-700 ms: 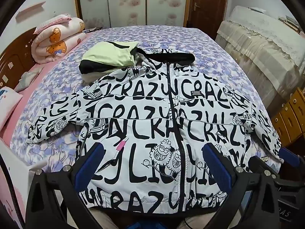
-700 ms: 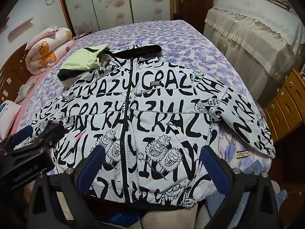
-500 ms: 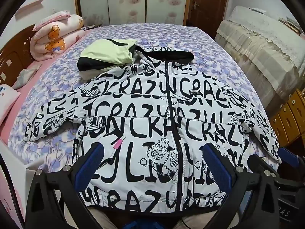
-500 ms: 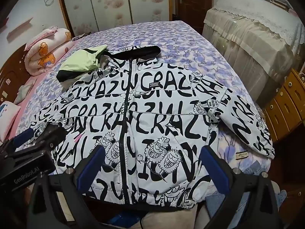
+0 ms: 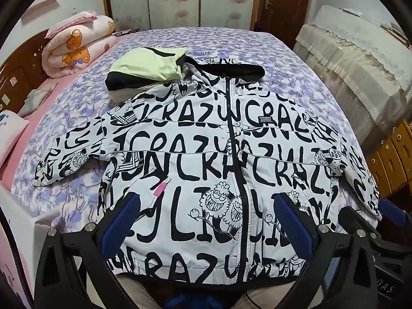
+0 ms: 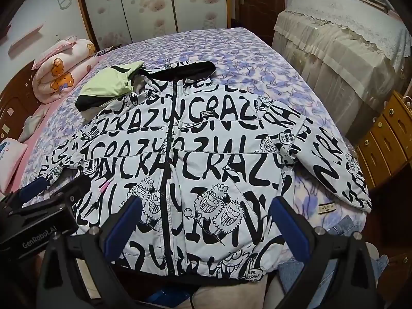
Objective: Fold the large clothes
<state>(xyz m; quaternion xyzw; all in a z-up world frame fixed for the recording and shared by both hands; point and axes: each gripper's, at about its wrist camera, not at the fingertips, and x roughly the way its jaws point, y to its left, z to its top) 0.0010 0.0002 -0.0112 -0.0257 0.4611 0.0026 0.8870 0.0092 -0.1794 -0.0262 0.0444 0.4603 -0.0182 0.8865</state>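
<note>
Little changed — only a slight drift over the jacket (image 5: 206,159), flat ahead. Left gripper (image 5: 206,221) and right gripper (image 6: 206,221) gaping, empty — no fold begun.

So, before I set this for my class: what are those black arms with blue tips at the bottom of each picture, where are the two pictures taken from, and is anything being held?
There is no robot here. A person holds a hand-held gripper in each hand, and each carries a wide-angle camera looking forward along its two fingers. One picture is from the left hand-held gripper, the other from the right hand-held gripper; the blue tips are their finger pads. Both stand wide open and hold nothing.

Below them a black-and-white lettered hooded jacket lies zipped and spread flat on a bed with a purple floral cover, sleeves out to the sides. A folded pale green and black garment rests by its hood. A rolled pink quilt lies near the headboard. Folding has not started.
</note>
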